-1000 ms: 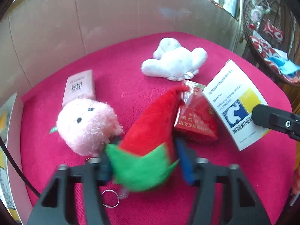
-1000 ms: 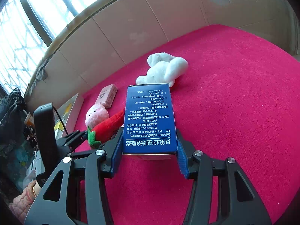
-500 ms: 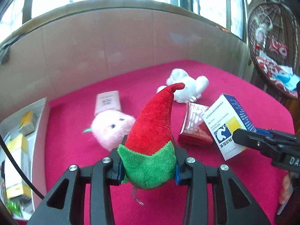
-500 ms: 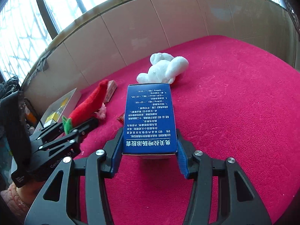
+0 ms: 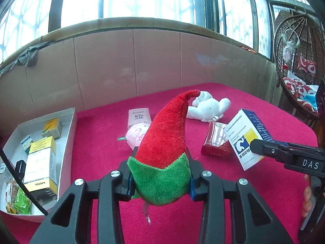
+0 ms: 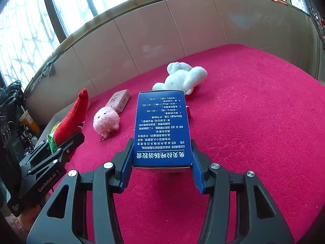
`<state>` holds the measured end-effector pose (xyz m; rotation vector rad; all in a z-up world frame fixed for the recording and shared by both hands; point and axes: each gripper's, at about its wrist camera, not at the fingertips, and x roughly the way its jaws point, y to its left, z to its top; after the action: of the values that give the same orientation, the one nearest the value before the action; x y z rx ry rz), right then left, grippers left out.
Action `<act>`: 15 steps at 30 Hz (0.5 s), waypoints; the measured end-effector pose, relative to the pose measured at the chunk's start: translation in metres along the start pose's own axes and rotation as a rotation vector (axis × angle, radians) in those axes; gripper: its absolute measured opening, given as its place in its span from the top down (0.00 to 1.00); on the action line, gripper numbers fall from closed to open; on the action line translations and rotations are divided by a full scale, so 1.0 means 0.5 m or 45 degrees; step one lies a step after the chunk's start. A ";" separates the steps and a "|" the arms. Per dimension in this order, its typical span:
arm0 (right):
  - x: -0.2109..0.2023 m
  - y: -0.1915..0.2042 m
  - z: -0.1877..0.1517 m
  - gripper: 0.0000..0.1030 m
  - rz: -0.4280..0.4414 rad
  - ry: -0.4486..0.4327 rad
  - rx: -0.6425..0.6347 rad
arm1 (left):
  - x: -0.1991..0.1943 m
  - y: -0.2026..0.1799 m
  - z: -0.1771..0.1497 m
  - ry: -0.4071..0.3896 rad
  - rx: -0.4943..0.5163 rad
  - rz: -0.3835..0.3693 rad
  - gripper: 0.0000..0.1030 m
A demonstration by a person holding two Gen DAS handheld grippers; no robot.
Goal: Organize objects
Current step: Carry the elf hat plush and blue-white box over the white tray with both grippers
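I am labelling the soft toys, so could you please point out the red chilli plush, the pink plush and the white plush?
red chilli plush (image 5: 168, 134): left wrist view, on its red body.
pink plush (image 6: 106, 120): right wrist view, on its face.
white plush (image 6: 180, 78): right wrist view, on its body.

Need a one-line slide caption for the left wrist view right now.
Left gripper holds a red-and-green plush chili above the red cloth, white tray of boxes at left.

Light: bright daylight through windows (image 5: 142, 2), blown out
Focus: sharp, no blur
Edges: fisheye bending, dark corners
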<state>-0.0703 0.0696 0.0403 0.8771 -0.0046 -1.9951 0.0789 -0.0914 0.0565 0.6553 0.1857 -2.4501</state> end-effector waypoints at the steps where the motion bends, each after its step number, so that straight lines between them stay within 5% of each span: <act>1: -0.002 0.004 0.000 0.52 -0.002 0.001 -0.008 | -0.002 0.003 -0.001 -0.005 -0.006 0.000 0.63; 15: -0.012 0.080 0.006 0.52 -0.025 0.011 -0.130 | -0.026 0.047 -0.011 -0.059 -0.109 -0.038 0.62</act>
<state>-0.0399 0.0503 0.0595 0.8234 0.1102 -1.9918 0.1042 -0.1025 0.0585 0.5621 0.2826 -2.4684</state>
